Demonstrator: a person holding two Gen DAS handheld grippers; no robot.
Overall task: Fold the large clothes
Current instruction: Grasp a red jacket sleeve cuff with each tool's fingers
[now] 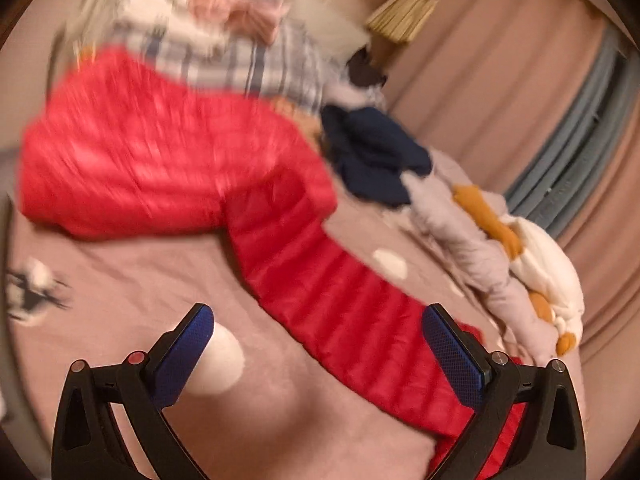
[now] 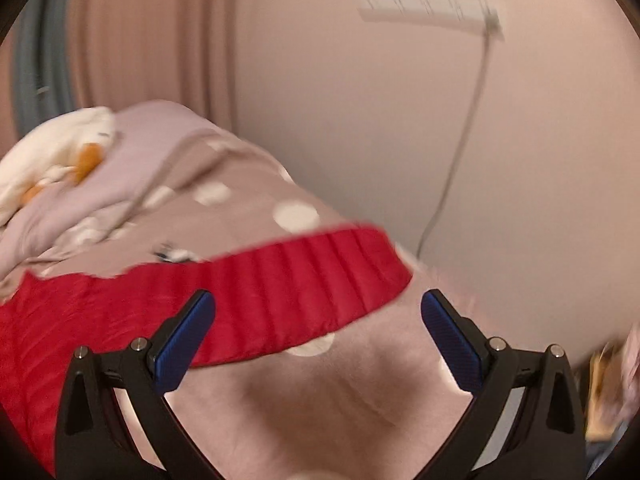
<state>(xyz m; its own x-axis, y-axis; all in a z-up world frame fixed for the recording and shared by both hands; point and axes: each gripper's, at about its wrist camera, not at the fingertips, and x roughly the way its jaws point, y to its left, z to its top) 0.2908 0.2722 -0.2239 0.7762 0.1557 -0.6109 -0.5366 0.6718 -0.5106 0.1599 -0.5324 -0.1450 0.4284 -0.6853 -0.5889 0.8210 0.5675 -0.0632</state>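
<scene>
Blue pads frame the bottom of both views: my left fingers point(image 1: 318, 350) are spread wide with nothing between them, and my right fingers point(image 2: 318, 338) are just as wide and empty. Under the left pair lies the pink dotted bed point(image 1: 132, 276). A red quilted jacket point(image 1: 160, 152) fills the left and middle of that frame, its body bunched at upper left. One sleeve point(image 1: 340, 312) runs down toward the lower right and passes behind my right-hand pad. Beyond the jacket, at the top, sit a plaid cloth point(image 1: 240, 64) and a dark blue garment point(image 1: 376, 152), blurred. A white and orange plush point(image 1: 536, 264) lies along the right edge against a curtain point(image 1: 500, 92).

From the right wrist, the jacket point(image 2: 280, 288) crosses the frame's middle from lower left, ending in a ribbed edge right of centre. It rests on the bed point(image 2: 320, 392). A white cable point(image 2: 460, 152) hangs down the wall at upper right.
</scene>
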